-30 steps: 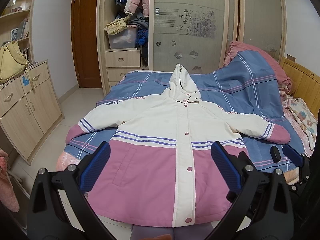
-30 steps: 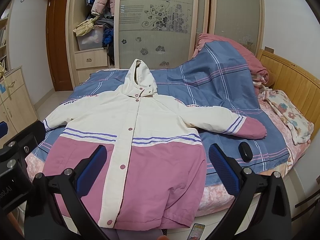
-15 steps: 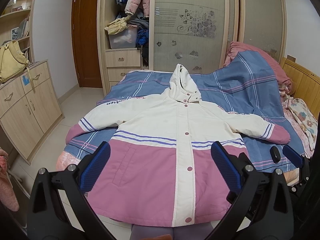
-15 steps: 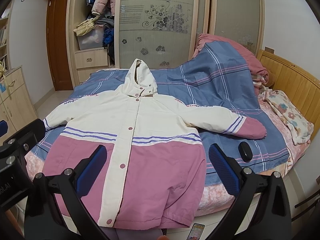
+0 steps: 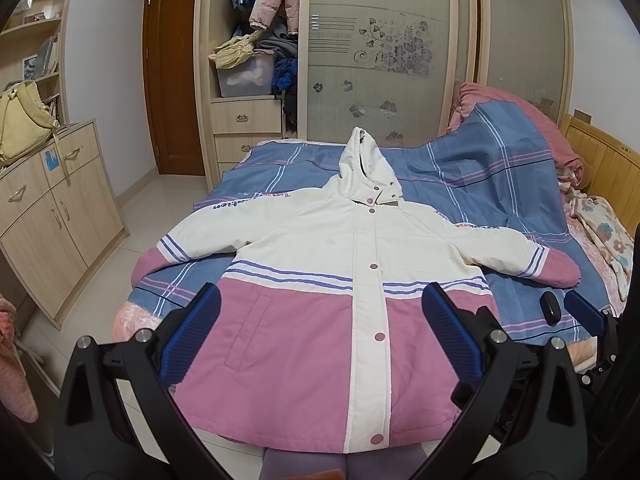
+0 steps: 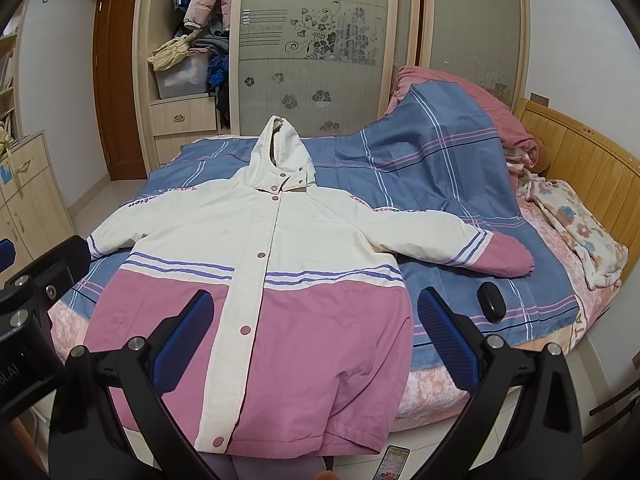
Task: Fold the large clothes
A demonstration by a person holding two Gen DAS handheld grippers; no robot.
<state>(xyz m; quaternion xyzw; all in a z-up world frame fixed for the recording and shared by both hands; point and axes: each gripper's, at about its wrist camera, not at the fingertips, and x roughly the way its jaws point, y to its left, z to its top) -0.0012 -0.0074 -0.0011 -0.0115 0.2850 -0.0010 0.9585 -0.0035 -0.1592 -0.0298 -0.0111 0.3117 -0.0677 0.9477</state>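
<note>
- Hooded jacket [image 5: 320,264], cream on top and pink below, lies flat and face up on the bed [image 5: 472,184], snaps done up, sleeves spread out to both sides. Nothing looks folded yet, so I'd say this is the very start.
- Nearest thing is the hem [image 5: 304,436]: it hangs just over the bed edge, right below both tools.
- Left gripper [image 5: 320,340] hangs above the pink lower half with its jaws spread wide and nothing between them. The snap placket [image 5: 370,280] runs almost straight up the middle of its view.
- Right gripper [image 6: 312,340] is the same deal, jaws wide apart and empty, sitting over the jacket's right side panel. In its view the placket sits off to the left.
- The key bit: the jacket's long axis runs straight away from the tools, hem close, hood [image 5: 366,168] far. So the sleeves lie across that line, one out to each side.
- Left sleeve [image 5: 188,240] ends in a pink cuff near the bed's left edge, closer to the left gripper. Right sleeve [image 6: 460,240] reaches out toward the right gripper's side.
- My guess is each tool takes its own sleeve and brings it in across the chest.
- A small black case [image 6: 490,302] sits on the blue plaid sheet [image 6: 440,152] just beside the right cuff, so watch for that.
- Further back there's a bunched-up quilt [image 6: 460,92] and the wardrobe [image 6: 320,40].
</note>
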